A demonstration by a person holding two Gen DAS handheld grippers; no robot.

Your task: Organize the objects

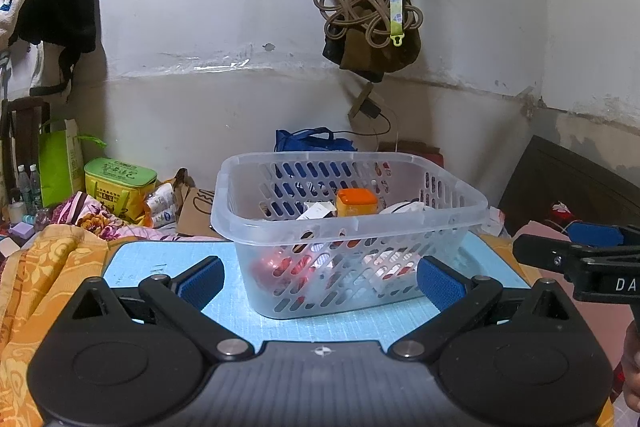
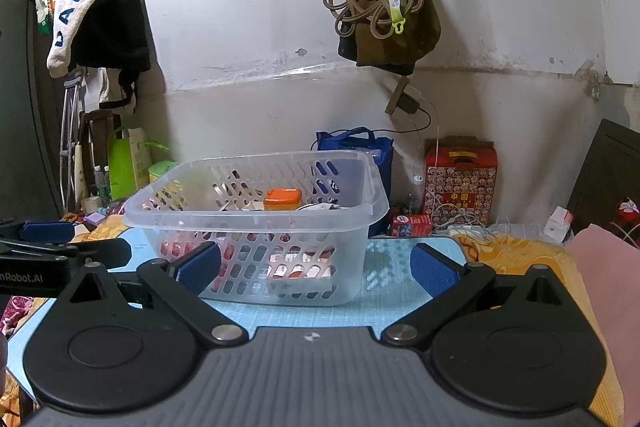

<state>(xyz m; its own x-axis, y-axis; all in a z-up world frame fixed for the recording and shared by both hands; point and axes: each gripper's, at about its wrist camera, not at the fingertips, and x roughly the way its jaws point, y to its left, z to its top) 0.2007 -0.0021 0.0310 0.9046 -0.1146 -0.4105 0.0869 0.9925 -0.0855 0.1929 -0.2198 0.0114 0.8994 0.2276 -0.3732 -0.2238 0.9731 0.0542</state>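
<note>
Both claws are spread wide and carry nothing. Left claw (image 1: pixel 322 281) hovers low over the blue mat (image 1: pixel 160 267), its two blue pads framing the near wall of the basket (image 1: pixel 280 167) without touching it; right claw (image 2: pixel 316 269) hangs the same way, its left pad in front of the basket's near wall and its right pad over bare mat beside the basket. In each view the other claw shows at the frame edge, so the two sit side by side, both facing the basket from the near side.

Just beyond them the clear slotted basket stands upright on the mat, which covers the desk. Inside it lie the task's things: an orange-lidded box (image 1: pixel 357 202) near the middle, white packets beside it, and red-and-white packets at the bottom, seen only through the slots and too blurred to name. No loose item lies on the mat itself, so by my judgement the gathering is largely done and the claws are held back, empty, to be free for the next reach.

Further out, patterned orange cloth (image 1: pixel 48 275) bunches at the mat's edges. A red printed carton (image 2: pixel 460 179) and a blue bag (image 2: pixel 352 147) stand by the wall, and bags hang above.
</note>
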